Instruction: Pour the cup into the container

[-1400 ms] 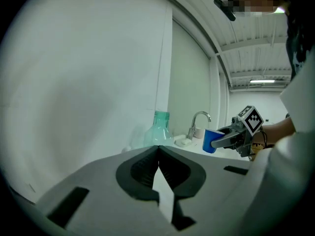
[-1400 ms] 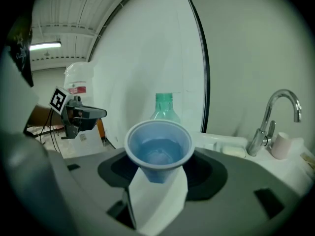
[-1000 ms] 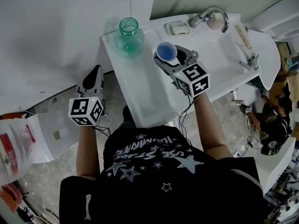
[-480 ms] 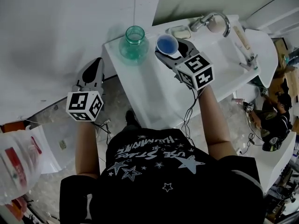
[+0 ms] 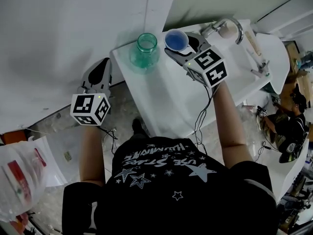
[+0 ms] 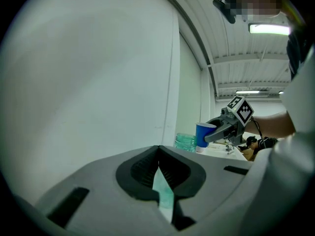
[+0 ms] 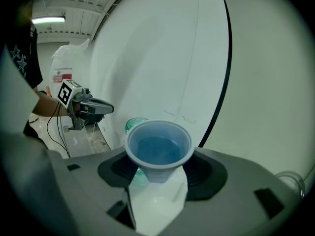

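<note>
A blue plastic cup [image 5: 176, 39] with liquid in it stays upright in my right gripper [image 5: 180, 47], which is shut on its lower wall. In the right gripper view the cup [image 7: 158, 149] fills the middle, and the green glass jar [image 7: 133, 125] peeks out behind it to the left. That open-mouthed jar [image 5: 146, 51] stands on the far left corner of the white counter [image 5: 161, 99], just left of the cup. My left gripper [image 5: 102, 66] hangs off the counter's left side, shut and empty. In the left gripper view, the cup [image 6: 203, 134] sits higher than the jar [image 6: 185, 141].
A sink basin [image 5: 239, 58] with a chrome faucet [image 5: 225, 26] lies right of the cup. A white wall [image 5: 73, 28] runs close behind the jar. A plastic bag [image 5: 19, 175] sits low at the left. Cables [image 5: 200, 116] hang from the right gripper.
My right gripper has carried the cup upward and farther off, level with the jar's mouth. The cup has stayed upright. The left gripper has barely moved.
</note>
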`<control>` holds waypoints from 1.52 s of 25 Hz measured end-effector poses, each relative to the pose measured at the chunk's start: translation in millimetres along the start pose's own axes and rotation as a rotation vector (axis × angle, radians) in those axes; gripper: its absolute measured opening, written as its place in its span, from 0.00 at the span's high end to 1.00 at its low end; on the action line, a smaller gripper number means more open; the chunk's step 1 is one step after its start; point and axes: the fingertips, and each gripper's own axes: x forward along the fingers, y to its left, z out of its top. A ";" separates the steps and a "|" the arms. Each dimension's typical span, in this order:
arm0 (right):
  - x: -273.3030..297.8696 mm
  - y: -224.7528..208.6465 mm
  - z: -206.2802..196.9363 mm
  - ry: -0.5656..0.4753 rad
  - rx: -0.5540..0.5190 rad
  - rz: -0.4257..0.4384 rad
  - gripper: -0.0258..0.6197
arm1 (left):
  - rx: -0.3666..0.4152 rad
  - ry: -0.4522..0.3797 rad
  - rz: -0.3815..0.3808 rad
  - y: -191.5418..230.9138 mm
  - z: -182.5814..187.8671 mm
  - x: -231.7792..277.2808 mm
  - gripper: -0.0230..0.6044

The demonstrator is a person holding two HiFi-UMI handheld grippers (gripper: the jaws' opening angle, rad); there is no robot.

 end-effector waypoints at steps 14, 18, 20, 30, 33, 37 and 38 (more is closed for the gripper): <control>9.6 -3.4 22.7 0.097 -0.204 -0.014 0.53 | -0.016 -0.012 -0.031 3.7 -0.4 7.2 0.95; 12.8 -2.9 25.0 0.126 -0.258 -0.013 0.53 | -0.028 -0.016 -0.033 3.6 -2.0 7.2 0.95; 15.3 -2.5 26.1 0.140 -0.280 -0.008 0.53 | -0.036 -0.019 -0.035 3.8 -2.8 8.2 0.95; 24.9 -4.0 26.5 0.239 -0.426 -0.024 0.53 | -0.053 -0.032 -0.043 1.8 -2.8 10.5 0.95; 26.9 -4.6 24.6 0.257 -0.461 -0.033 0.53 | -0.052 -0.031 -0.047 -0.8 -5.2 11.0 0.95; 30.1 -2.9 25.5 0.279 -0.505 -0.037 0.53 | -0.060 -0.029 -0.052 -1.4 -8.1 11.2 0.95; 30.6 -2.8 25.6 0.285 -0.516 -0.038 0.53 | -0.062 -0.029 -0.052 -1.5 -8.4 11.4 0.95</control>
